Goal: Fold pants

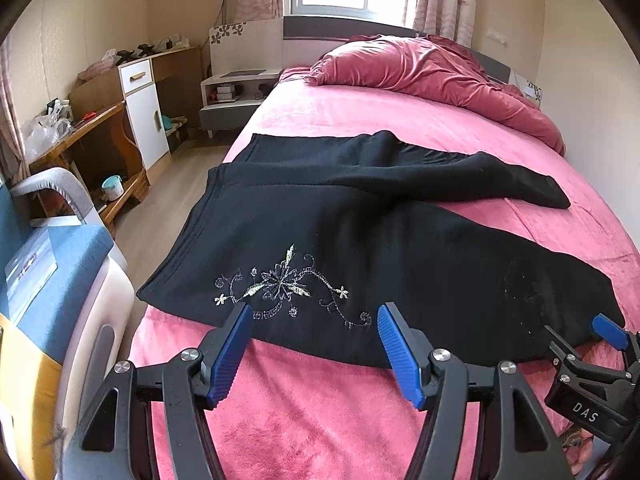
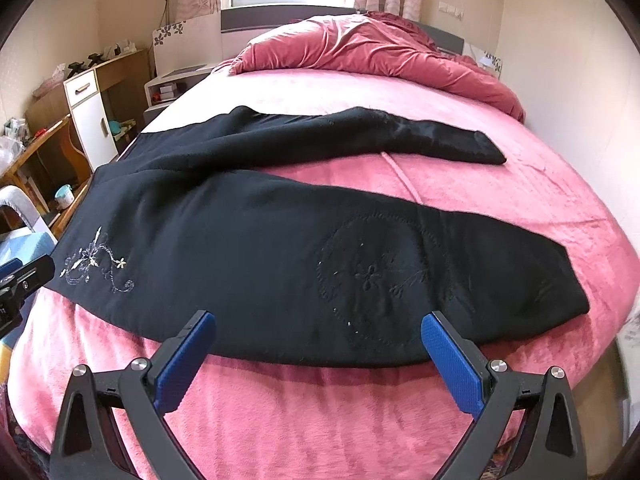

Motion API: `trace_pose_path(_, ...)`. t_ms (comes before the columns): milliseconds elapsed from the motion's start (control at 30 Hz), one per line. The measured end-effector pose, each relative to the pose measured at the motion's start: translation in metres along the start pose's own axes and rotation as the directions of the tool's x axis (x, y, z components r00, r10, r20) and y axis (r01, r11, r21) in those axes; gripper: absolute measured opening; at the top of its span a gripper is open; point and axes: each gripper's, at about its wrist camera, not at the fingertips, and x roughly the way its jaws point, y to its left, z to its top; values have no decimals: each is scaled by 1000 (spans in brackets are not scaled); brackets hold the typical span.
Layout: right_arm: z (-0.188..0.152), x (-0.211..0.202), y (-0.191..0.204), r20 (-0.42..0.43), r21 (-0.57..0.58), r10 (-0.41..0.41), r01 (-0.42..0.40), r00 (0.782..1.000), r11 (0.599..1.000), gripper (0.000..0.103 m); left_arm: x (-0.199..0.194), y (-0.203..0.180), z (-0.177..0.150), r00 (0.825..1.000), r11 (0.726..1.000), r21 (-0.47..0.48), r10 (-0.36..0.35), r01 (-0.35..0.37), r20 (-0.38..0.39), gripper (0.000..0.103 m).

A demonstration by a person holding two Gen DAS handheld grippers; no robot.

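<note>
Black fleecy pants (image 1: 360, 232) flat on plush pink bedspread (image 1: 320, 420), embroidered flower (image 1: 280, 284)

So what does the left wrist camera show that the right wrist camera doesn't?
Only the left wrist view shows the pants' waistband edge hanging toward the floor, and a blue chair beside the bed.

Only the right wrist view shows the near leg's cuff and the dark circular stitching.

Both show the black pants spread on the pink bed, the floral embroidery, and open fingers near the hem.

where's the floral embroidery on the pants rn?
The floral embroidery sits on the black pants near the waistband end, just beyond the left gripper; in the right wrist view it lies far left.
</note>
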Motion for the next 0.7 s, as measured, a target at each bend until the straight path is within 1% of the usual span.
trace_pose_path(167,2,-8,3,32,-24,-4,5,999,1000,103,2,1,-1,1000,1000,-3,2,-2,-13,66)
trace_pose_path(367,3,-11,5,48,-38,-2,4,999,999,103,5,2,-2,1000,1000,-12,-2,2,-31,66)
trace_pose_path(600,3,-8,1,42,-27,-2,3,999,1000,103,11,5,-5,999,1000,-17,-9,8,-46,66)
trace_pose_path(633,2,-7,0,38,-25,-1,2,999,1000,103,13,6,-6,998,1000,-18,-15,14,-53,66)
trace_pose_path(700,1,-2,-5,15,-2,17,-17,1000,1000,103,19,10,-8,996,998,-28,-50,48,-80,66)
